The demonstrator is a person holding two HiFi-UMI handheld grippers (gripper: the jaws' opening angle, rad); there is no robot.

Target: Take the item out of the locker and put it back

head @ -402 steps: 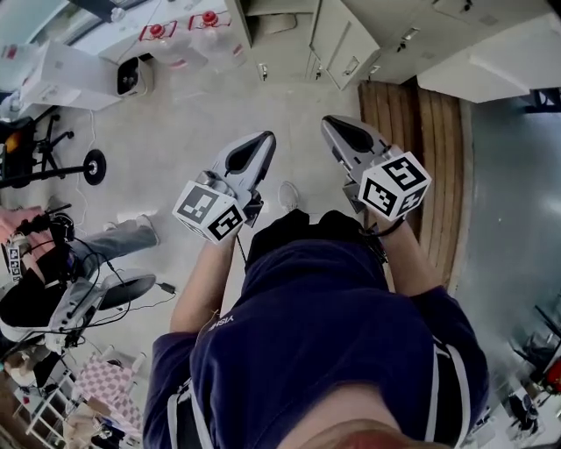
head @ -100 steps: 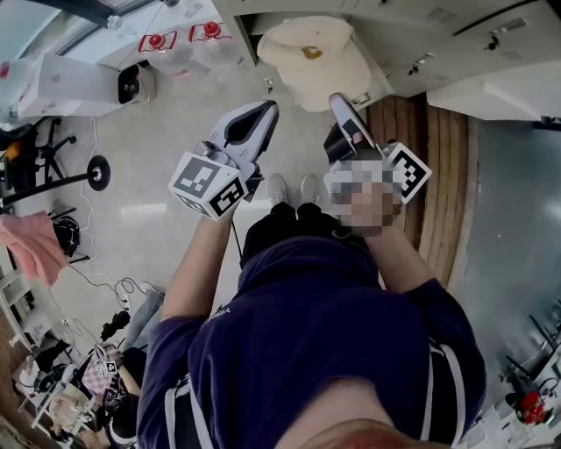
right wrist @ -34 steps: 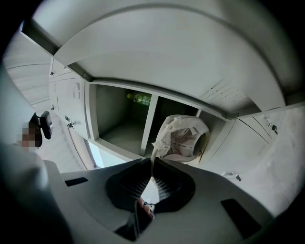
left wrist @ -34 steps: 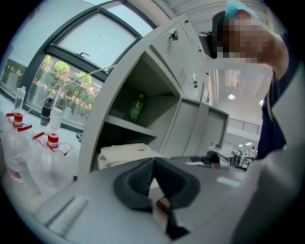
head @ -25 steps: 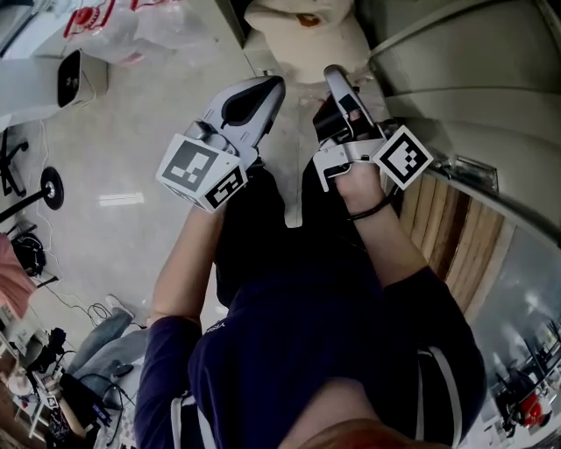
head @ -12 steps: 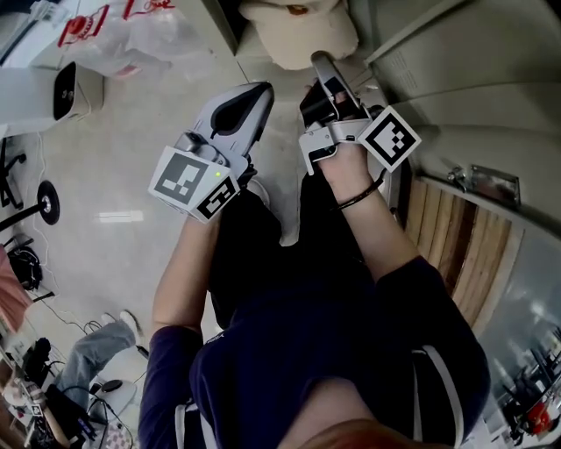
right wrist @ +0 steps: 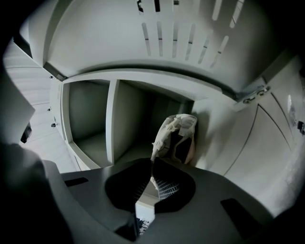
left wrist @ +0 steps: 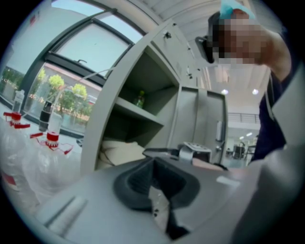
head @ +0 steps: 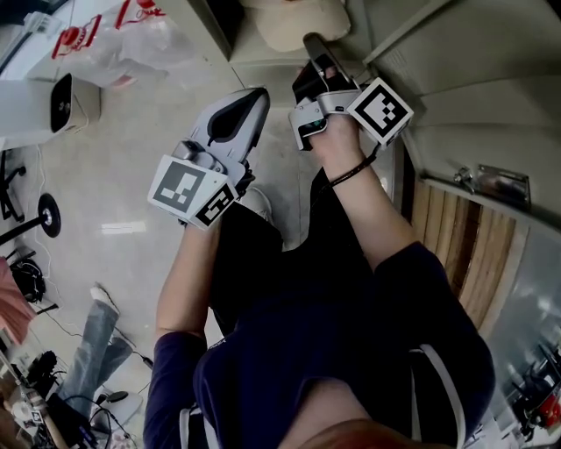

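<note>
A cream cap (head: 294, 22) hangs from the tips of my right gripper (head: 311, 44), which is shut on its edge. In the right gripper view the cap (right wrist: 176, 138) dangles crumpled inside the open grey locker (right wrist: 112, 119), near the right wall of a lower compartment. My left gripper (head: 254, 96) hovers left of the right one, outside the locker, jaws together and nothing in them. From the left gripper view I see the cap (left wrist: 121, 152) low in the locker (left wrist: 143, 109), with the right gripper (left wrist: 193, 152) reaching in from the right.
The open locker door (head: 456, 61) stands to the right of my right arm. Clear plastic bottles with red caps (head: 114, 44) and a white device (head: 70, 101) lie on the floor to the left. A wooden bench (head: 456, 237) sits at the right. Someone's legs (head: 92, 351) show lower left.
My right gripper has carried the cap further up the picture and deeper into the locker opening, so less of the cap shows. The left gripper has barely shifted.
</note>
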